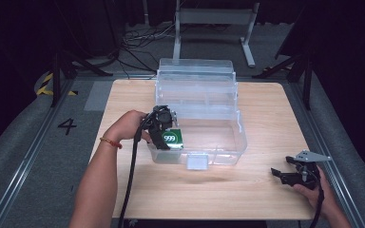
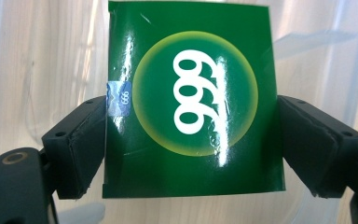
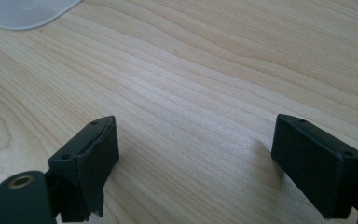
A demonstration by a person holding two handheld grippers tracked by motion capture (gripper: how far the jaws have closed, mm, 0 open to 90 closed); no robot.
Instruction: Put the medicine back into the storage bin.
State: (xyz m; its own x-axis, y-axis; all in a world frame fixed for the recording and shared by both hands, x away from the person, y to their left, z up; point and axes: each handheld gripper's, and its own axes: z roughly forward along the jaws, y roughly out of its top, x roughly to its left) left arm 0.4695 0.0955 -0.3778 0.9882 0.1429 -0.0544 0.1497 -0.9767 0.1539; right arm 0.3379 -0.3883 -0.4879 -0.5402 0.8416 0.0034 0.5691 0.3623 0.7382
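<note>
Left tool [image 1: 167, 137] sits at the near-left corner of the clear plastic box [image 1: 228, 142], over its rim, pinching a green packet [image 1: 173, 139] marked "999" in white on a yellow-ringed circle. In the left gripper view the packet [image 2: 191, 98] stands flat-on between the two black jaws, both pads against its side edges, left pad right at a small blue sticker [image 2: 120, 98] on the packet's edge. Digits read sideways there, so packet is turned relative to the tool. Packet is glossy, with glare streaks. Behind it is translucent box wall and wood grain; cannot tell if the packet touches the box floor. The box stands mid-table, a bit toward the far edge, with its lid [image 1: 196, 76] open and tipped back toward the far edge of the table [image 1: 261, 190]. A small clear latch tab [image 1: 197, 162] is on the box's near wall, facing the near edge. The person's left hand [image 1: 128, 126] wraps the left tool's body, a red-and-gold bracelet [image 1: 110, 142] at the wrist, and a black cable [image 1: 133, 175] trails toward the near edge. Right tool [image 1: 280, 174] is near the near-right corner of the table, well apart from the box, held in the right hand [image 1: 321, 194], with a grey three-cornered plate [image 1: 309, 156] on top. In the right gripper view its jaws are spread wide with nothing between, bare wood of the table [image 3: 205, 84] under them and a pale translucent bit at the top-left corner of that view. Tool [image 3: 196, 158] is low over the table; contact is unclear.
</note>
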